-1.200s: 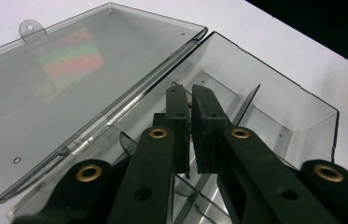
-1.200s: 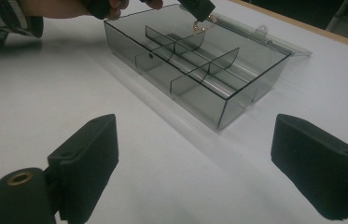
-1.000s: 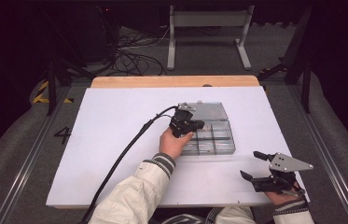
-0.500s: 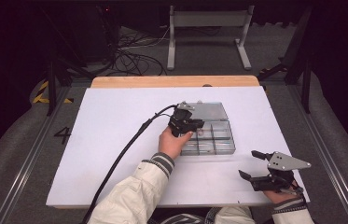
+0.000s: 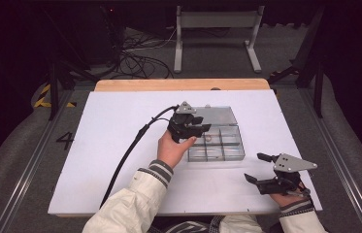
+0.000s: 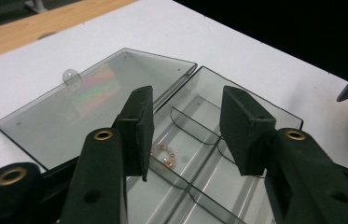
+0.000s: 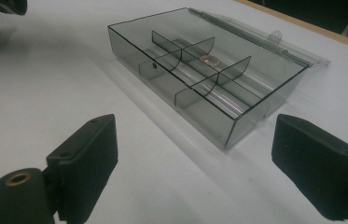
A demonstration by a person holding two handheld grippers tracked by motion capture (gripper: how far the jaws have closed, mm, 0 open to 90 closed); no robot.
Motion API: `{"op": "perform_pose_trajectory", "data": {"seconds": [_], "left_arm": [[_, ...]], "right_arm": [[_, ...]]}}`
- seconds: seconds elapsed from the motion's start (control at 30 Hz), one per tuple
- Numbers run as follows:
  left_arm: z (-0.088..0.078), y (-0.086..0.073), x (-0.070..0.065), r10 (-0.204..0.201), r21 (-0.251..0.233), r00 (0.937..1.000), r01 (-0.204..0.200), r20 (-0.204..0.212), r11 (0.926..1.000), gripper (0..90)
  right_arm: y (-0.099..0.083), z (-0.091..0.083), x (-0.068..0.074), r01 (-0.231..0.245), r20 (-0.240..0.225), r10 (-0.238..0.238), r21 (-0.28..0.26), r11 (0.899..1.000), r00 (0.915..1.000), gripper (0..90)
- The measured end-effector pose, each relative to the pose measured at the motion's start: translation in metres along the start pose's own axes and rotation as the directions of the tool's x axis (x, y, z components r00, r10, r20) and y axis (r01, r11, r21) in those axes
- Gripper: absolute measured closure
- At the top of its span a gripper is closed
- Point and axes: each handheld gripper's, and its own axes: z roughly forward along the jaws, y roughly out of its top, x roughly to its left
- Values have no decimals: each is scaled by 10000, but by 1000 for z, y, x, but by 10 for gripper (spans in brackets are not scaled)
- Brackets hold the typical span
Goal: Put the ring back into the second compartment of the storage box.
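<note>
The small bracelet already lay in a compartment of the clear box on the worktop, the left claw above it had just been opening with nothing between, the right claw waited apart near the box, and the lid remained to close.

Left gripper above the clear compartment box: its 2 jaws, just opened, stand apart and empty over a beaded ring; lid lies flat.

Smoky grey clear box, pinkish beaded bracelet (gold beads), white table, black grippers, striped cuff.
</note>
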Motion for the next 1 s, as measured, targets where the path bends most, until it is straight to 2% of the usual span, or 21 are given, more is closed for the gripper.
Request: {"op": "perform_pose_trajectory", "data": {"seconds": [0.03,0.13,0.2,0.47,0.63,0.7,1.0], "left_arm": [[-3,0,0,91,2,9999,-91,-100,10000,541],[-10,0,0,-39,-193,10000,38,-50,9998,518],[-14,1,-1,10,-213,10000,-10,-6,9998,507],[-30,3,-9,602,-132,9981,-604,-143,9981,480],[-40,0,-10,539,-217,9984,-543,-181,9983,473],[-46,-1,-10,547,-260,9983,-551,-193,9981,466],[-79,-6,-19,1034,-547,9942,-1050,-305,9930,401]], "right_arm": [[0,1,0,-7,-5,7,15,10000,10000,149],[0,1,0,-23,-12,23,8,10000,10000,148],[0,1,0,-25,4,25,-5,10000,10000,148],[0,1,1,-10,50,10,38,10000,10000,147],[-1,-1,1,-59,105,59,9,10000,9999,147],[-1,-2,2,-80,139,80,21,10000,9999,146],[-1,-2,2,-91,189,91,49,9999,9998,141]]}}
